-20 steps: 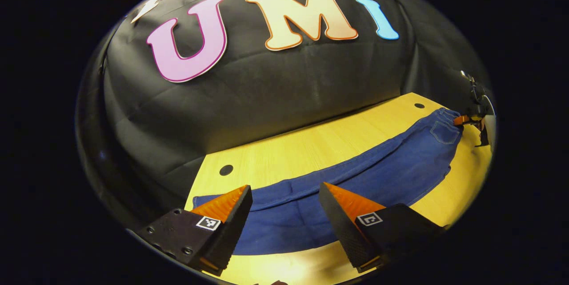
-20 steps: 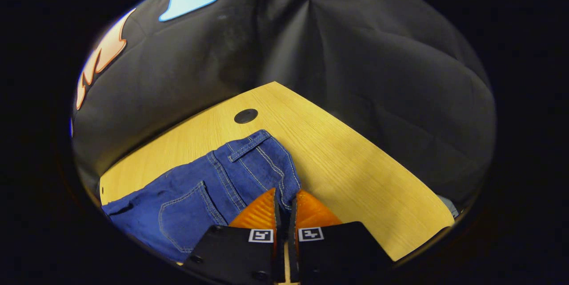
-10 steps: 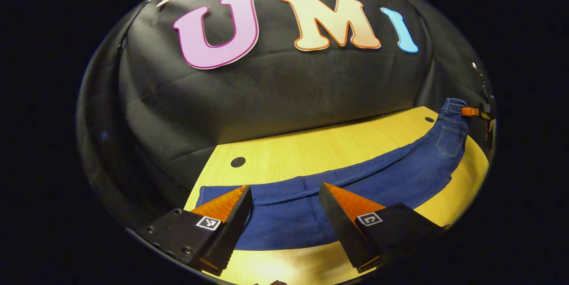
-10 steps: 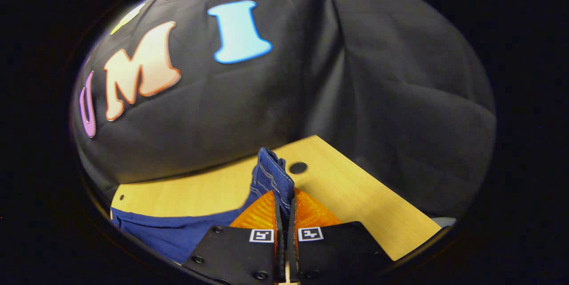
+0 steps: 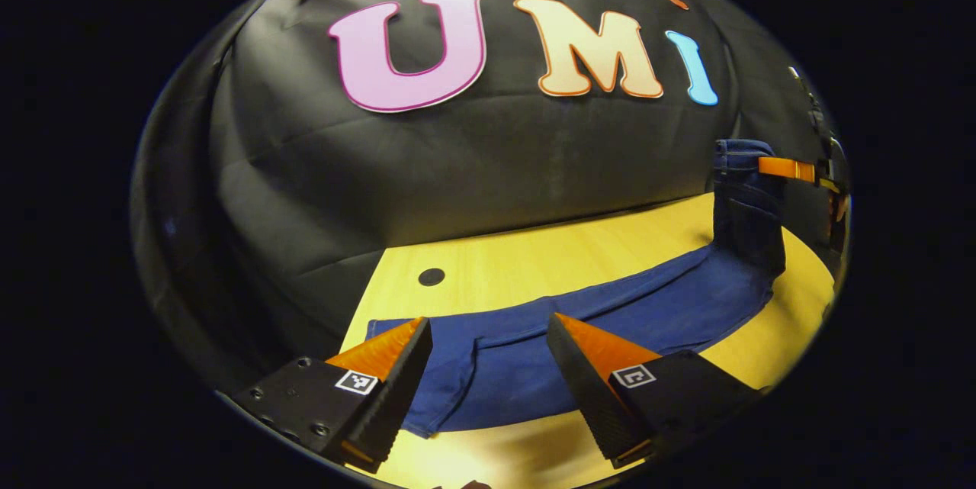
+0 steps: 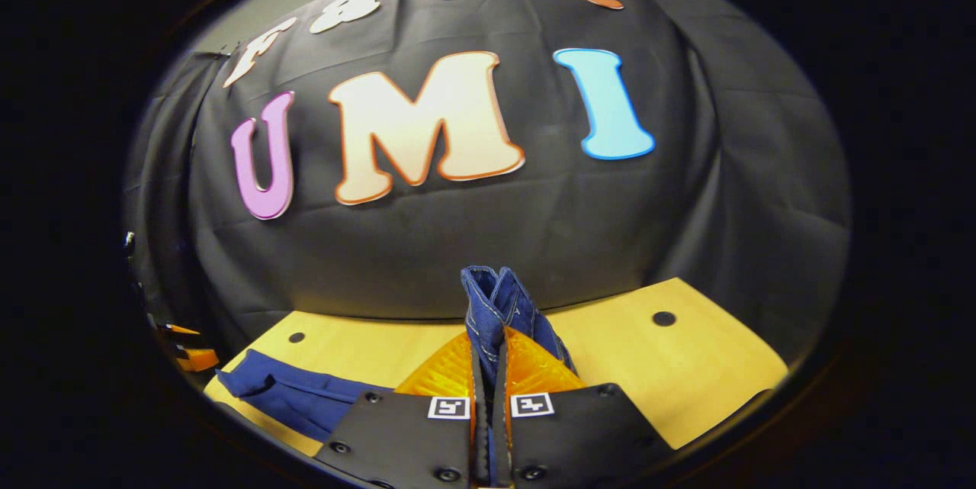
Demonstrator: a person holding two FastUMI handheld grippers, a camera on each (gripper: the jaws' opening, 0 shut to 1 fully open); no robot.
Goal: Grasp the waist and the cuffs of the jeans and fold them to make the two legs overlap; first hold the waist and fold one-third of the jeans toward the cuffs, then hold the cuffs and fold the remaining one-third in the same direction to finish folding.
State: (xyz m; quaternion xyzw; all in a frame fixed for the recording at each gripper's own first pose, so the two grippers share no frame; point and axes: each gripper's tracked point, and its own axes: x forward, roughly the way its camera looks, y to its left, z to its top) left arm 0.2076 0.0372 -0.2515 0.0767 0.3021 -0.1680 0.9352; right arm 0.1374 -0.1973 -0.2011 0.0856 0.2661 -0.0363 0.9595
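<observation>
**Waist end lifted off the table**

The wooden table [image 5: 534, 260] carries the jeans [image 5: 610, 313] lengthwise, cuffs at its left end, waist raised upright at its right. The right gripper [image 6: 488, 367] pinches the waist. The left gripper [image 5: 488, 367] hovers over the cuffs, jaws apart.

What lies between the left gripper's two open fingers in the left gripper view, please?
In the left gripper view, the cuff end of the jeans lies flat on the table between the left gripper fingers, untouched.
</observation>
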